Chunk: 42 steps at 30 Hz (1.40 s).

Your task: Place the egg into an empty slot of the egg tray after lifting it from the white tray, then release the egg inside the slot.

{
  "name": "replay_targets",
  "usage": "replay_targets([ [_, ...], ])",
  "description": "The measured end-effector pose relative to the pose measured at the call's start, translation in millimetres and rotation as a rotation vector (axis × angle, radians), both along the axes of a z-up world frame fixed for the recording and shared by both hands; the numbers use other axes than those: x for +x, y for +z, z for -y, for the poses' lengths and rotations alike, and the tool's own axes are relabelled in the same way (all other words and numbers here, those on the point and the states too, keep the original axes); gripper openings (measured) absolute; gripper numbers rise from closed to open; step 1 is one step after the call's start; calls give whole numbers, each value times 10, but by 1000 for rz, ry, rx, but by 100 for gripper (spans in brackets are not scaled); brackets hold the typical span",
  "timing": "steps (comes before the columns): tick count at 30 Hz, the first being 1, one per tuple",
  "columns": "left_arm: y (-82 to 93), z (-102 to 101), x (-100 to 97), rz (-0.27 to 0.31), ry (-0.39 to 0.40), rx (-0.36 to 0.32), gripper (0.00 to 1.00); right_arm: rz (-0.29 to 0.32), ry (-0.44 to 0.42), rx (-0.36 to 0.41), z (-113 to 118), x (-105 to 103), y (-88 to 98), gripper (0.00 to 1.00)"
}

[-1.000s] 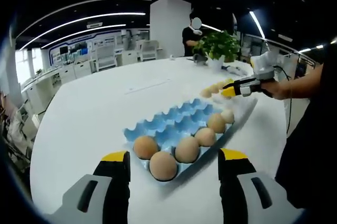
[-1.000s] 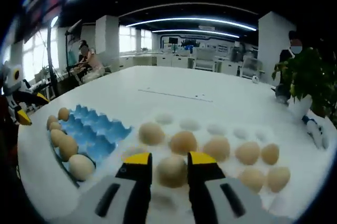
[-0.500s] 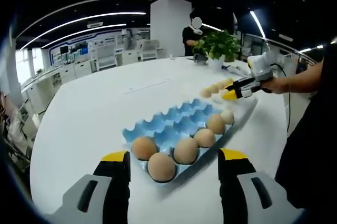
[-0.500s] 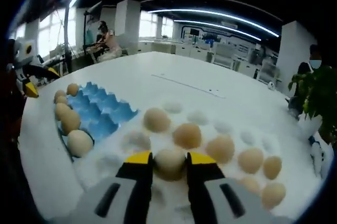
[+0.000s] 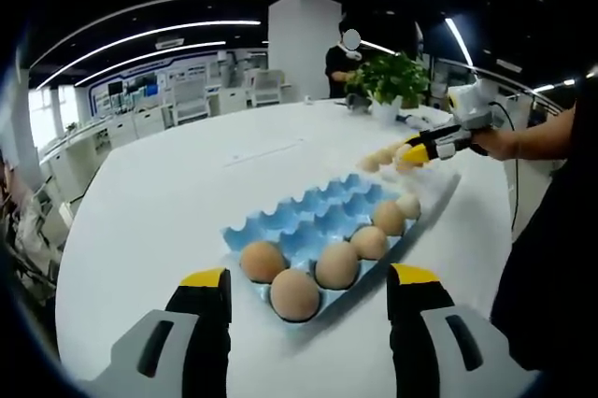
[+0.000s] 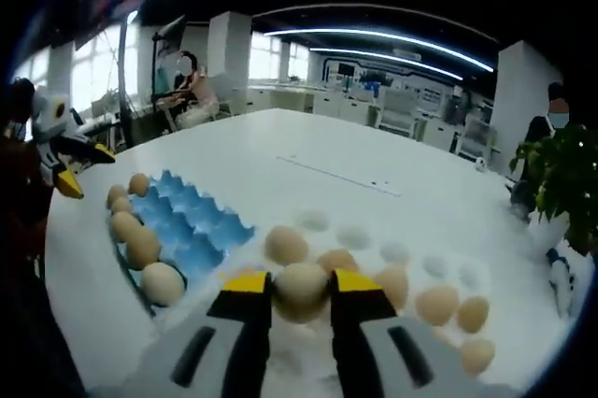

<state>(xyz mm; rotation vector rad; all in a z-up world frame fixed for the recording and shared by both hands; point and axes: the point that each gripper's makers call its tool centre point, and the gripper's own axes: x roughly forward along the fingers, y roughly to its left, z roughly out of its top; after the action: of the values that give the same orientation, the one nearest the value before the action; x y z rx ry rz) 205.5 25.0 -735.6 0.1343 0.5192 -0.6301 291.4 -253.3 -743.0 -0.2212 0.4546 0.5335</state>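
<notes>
Desk surface is white and broad, set in an open office with curved ceiling light strips, rows of workstations at the back, a white pillar and a potted plant near the desk's far edge. In the right gripper view a person sits at about 10 o'clock beyond the desk.

In the left gripper view the blue egg tray lies just ahead of the left gripper, whose fingers are spread wide and hold nothing. Six eggs fill the tray's near edge row; the other cups are bare. At 2 o'clock the white tray touches or sits just beside the blue one, with several eggs on it.

The right gripper has its fingers pinching the egg between the yellow tips, above the white tray. About six brown eggs sit in that tray at 3 to 4 o'clock of the held egg, with bare dimples further back. The egg tray lies at 9 o'clock, its eggs along the outer edge.
</notes>
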Motion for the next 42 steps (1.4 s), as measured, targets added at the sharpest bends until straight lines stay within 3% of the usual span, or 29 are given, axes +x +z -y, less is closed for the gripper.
replay_targets([
  [7,-21,-7,-9,-4,2,3,68,23,64,57,-358,-31,169,23],
  [17,-18,-14,-10,-3,6,3,68,27,152,111,-845,-27,252,23],
  [42,-58,-56,9,-15,13,5,68,-13,402,181,-2095,-142,200,23],
])
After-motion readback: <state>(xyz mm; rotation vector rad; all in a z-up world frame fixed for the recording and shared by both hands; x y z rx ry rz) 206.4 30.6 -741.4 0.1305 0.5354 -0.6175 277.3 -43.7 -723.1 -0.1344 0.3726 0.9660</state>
